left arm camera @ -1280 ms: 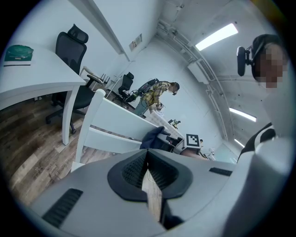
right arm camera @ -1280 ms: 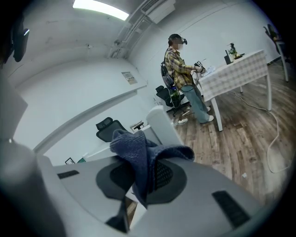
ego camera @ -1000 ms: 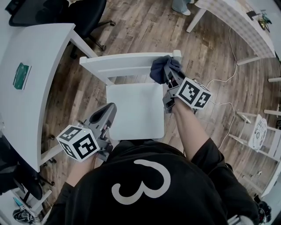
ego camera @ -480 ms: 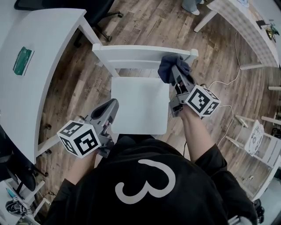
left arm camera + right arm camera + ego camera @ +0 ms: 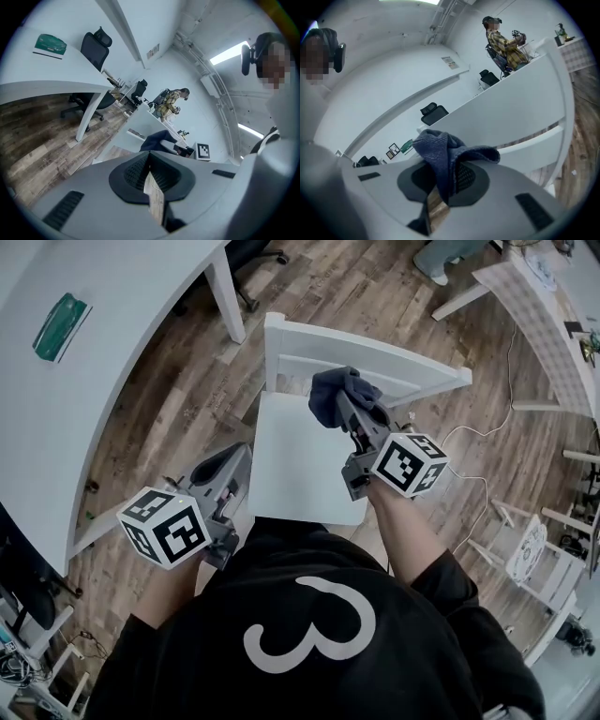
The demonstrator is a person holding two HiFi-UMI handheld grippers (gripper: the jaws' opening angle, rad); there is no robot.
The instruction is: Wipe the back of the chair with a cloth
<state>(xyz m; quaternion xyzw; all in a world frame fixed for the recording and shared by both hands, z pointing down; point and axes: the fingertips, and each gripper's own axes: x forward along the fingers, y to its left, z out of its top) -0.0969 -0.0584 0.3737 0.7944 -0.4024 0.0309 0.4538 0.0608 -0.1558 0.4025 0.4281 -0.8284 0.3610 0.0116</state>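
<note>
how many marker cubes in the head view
2. One marker cube is on the left gripper, lower left; the other on the right gripper holding the cloth, centre right.

Head view: camera above the person, facing steeply down onto the chair point(image 5: 305, 465) and floor point(image 5: 169, 418). Gripper views: each camera rides close behind the left tongs point(image 5: 151, 173) or right tongs point(image 5: 442, 186), looking out across the room; all three views share the chair and cloth point(image 5: 335, 395).

"What colour is that cloth point(image 5: 330, 395)?"
"Dark blue. The chair point(image 5: 309, 465) is plain white, like the table point(image 5: 94, 381)."
"And the floor point(image 5: 178, 381)?"
"Brown wood planks. The left gripper point(image 5: 236, 457) and right gripper point(image 5: 345, 407) are grey, their cubes black-and-white squares."
</note>
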